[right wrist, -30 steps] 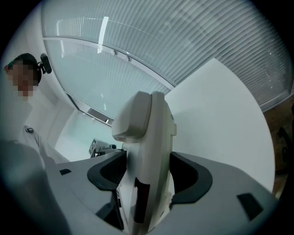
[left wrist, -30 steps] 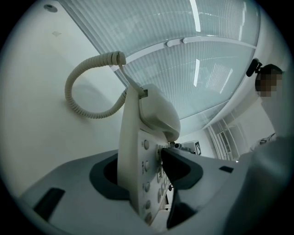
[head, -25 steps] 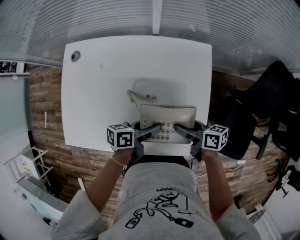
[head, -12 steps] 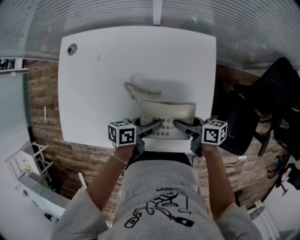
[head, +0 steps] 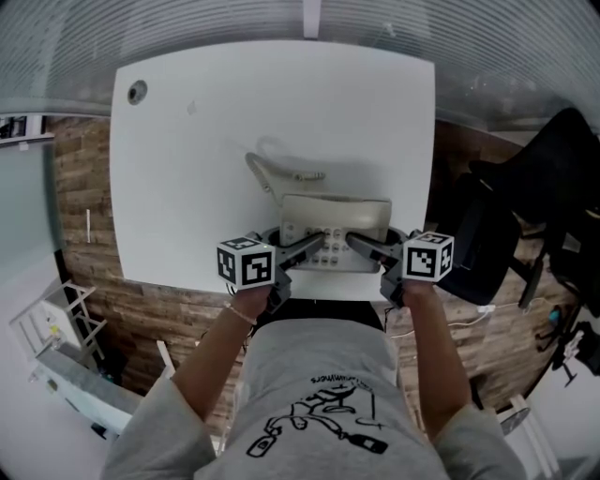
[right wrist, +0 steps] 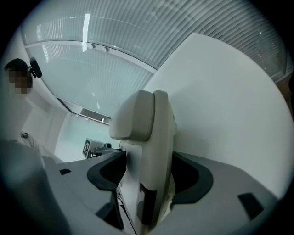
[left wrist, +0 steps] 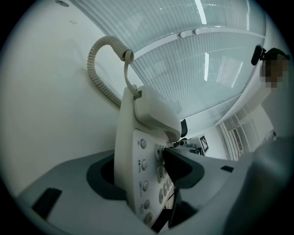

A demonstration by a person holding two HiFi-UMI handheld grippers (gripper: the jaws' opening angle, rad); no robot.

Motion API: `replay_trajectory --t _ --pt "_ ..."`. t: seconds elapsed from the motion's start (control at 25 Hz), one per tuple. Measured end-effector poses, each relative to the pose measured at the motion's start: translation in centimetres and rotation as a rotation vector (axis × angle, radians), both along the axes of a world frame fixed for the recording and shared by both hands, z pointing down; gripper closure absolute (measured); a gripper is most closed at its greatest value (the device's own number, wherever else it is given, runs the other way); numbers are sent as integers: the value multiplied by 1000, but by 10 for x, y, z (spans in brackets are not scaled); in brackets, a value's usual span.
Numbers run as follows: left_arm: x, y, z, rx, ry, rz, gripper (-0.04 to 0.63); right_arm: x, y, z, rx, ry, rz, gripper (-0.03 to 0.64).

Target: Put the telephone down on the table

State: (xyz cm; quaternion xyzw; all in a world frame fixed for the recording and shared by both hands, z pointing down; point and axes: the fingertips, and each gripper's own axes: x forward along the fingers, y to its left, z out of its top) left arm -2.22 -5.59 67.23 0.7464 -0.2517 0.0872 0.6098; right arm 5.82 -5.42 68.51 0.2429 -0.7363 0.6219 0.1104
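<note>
A beige desk telephone [head: 336,217] sits low at the near edge of the white table [head: 187,187]. Its coiled cord [head: 267,178] lies on the tabletop behind it. My left gripper [head: 309,248] holds the telephone's left edge [left wrist: 138,137]. Its jaws have just been opening a little, but one pad still touches the keypad and the other the underside. My right gripper [head: 361,246] is shut on the telephone's right edge [right wrist: 151,151], a pad against each face. I cannot tell whether the base rests on the table.
A black office chair [head: 525,216] stands right of the table. A round cable hole [head: 138,91] is in the table's far left corner. A ribbed frosted glass wall [head: 281,23] runs behind the table. Wood flooring [head: 84,197] shows at the left.
Both grippers have sunk toward the table with the telephone between them. The cord has settled onto the tabletop.
</note>
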Motion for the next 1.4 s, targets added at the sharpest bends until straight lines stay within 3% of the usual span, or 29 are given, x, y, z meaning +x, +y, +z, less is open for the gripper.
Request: replay_trajectory --t 0.44,1.4 --pt "-9 -2 12 16 -85 -33 310 -1 -2 4 -1 47 13 310" --pt "-11 -4 14 53 -205 -37 279 4 -4 4 41 187 -24 295"
